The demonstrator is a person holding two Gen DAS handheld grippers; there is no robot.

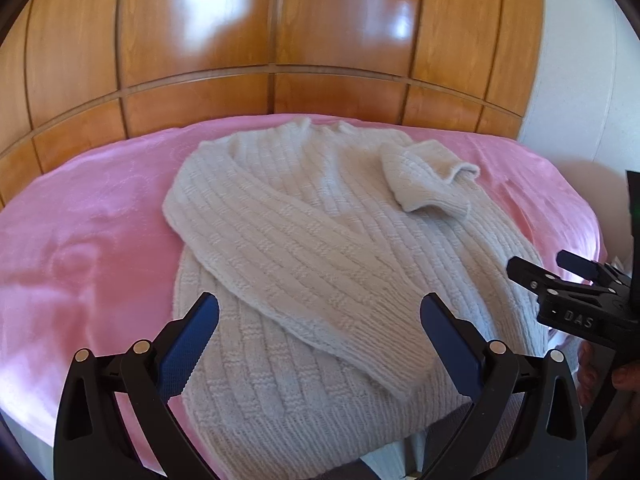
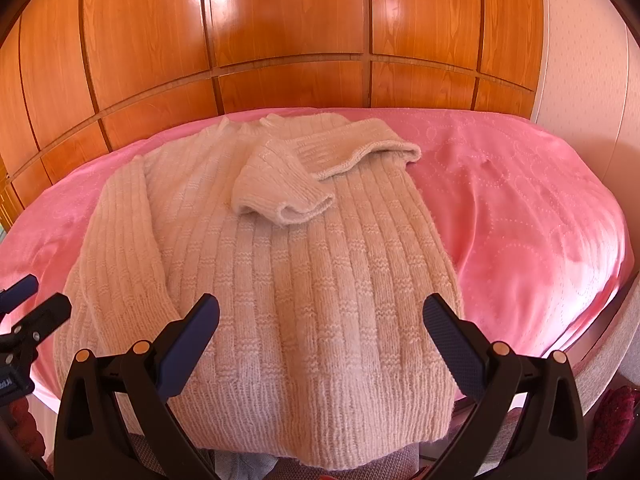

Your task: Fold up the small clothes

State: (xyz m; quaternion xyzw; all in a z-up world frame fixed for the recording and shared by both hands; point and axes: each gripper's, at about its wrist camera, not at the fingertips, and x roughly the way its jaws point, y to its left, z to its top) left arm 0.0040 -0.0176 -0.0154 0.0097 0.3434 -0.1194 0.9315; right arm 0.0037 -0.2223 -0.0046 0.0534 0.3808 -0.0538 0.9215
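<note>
A pale ribbed knit sweater lies flat on a pink blanket, neck toward the far wall and hem toward me. Its left sleeve is folded diagonally across the body. The right sleeve is folded in near the collar, cuff up. My left gripper hovers open over the hem, nothing between its blue pads. My right gripper is open too, above the lower body of the sweater. Each gripper shows in the other's view: the right gripper at the right edge, the left gripper at the left edge.
A glossy wooden panelled wall stands right behind the blanket. A white wall rises at the far right. The pink blanket spreads bare on both sides of the sweater. A hand holds the right gripper's handle.
</note>
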